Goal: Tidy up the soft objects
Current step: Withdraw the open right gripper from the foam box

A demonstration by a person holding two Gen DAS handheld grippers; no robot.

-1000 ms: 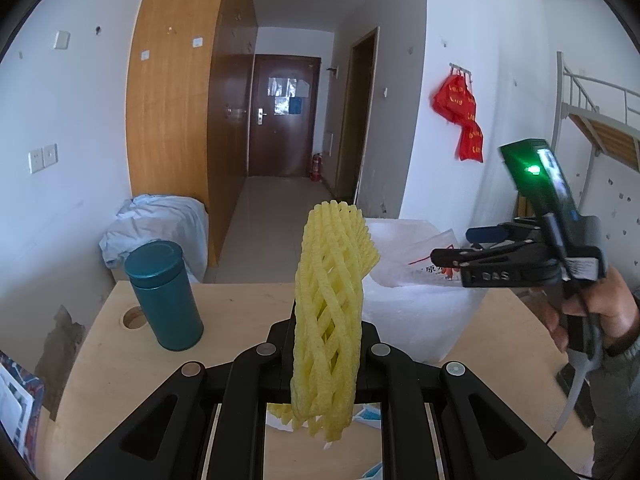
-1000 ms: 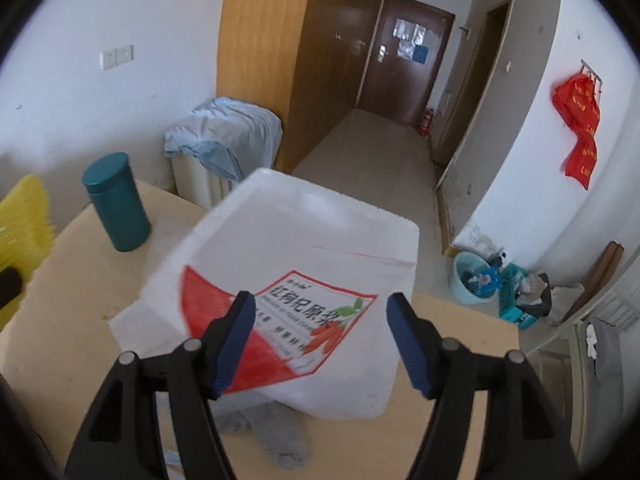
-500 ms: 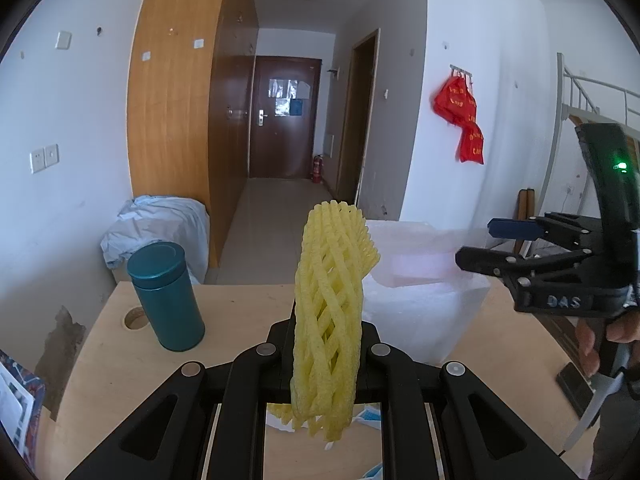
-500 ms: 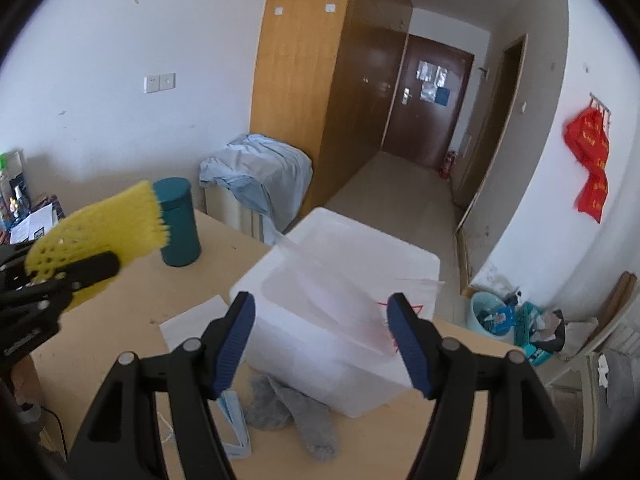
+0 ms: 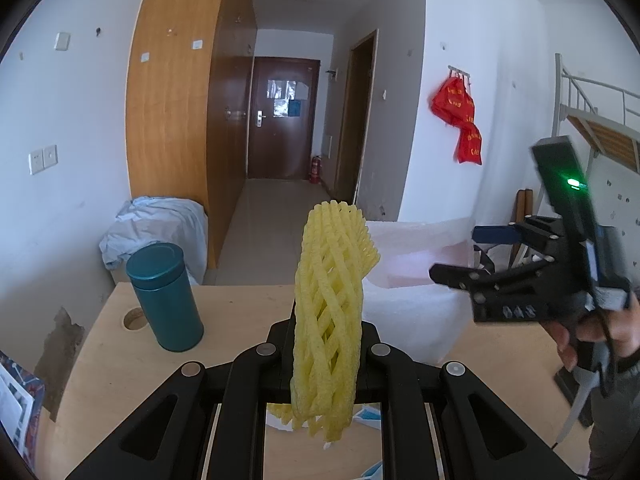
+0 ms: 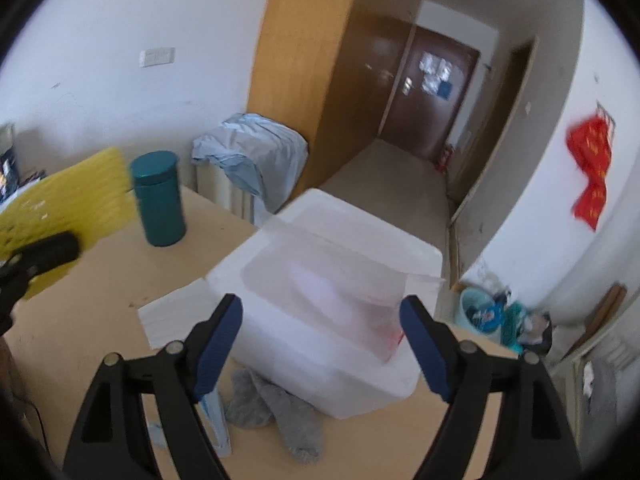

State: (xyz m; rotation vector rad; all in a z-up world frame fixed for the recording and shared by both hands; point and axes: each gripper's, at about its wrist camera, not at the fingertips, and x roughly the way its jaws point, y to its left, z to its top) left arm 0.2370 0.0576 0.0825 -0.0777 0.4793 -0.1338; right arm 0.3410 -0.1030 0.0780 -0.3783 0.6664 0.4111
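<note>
- Plainly, the white foam box [image 6: 320, 312] sits on the counter [image 6: 100, 280], its top open; it looks light and brittle, best lifted by a wall, not pinched hard.
- A clear plastic bag [image 6: 352, 280] lies across its mouth, limp and slippery by the look of it.
- The yellow foam fruit net [image 5: 328, 312] stands upright, pinched at its lower part by the left gripper [image 5: 326, 344]; it looks springy and nearly weightless, so a mid-body grip suits it.
- A grey sock [image 6: 276, 412] lies crumpled against the box front; floppy, take a bunched fold.
- The right gripper [image 6: 320, 336] hovers with fingers spread wide, empty.
</note>
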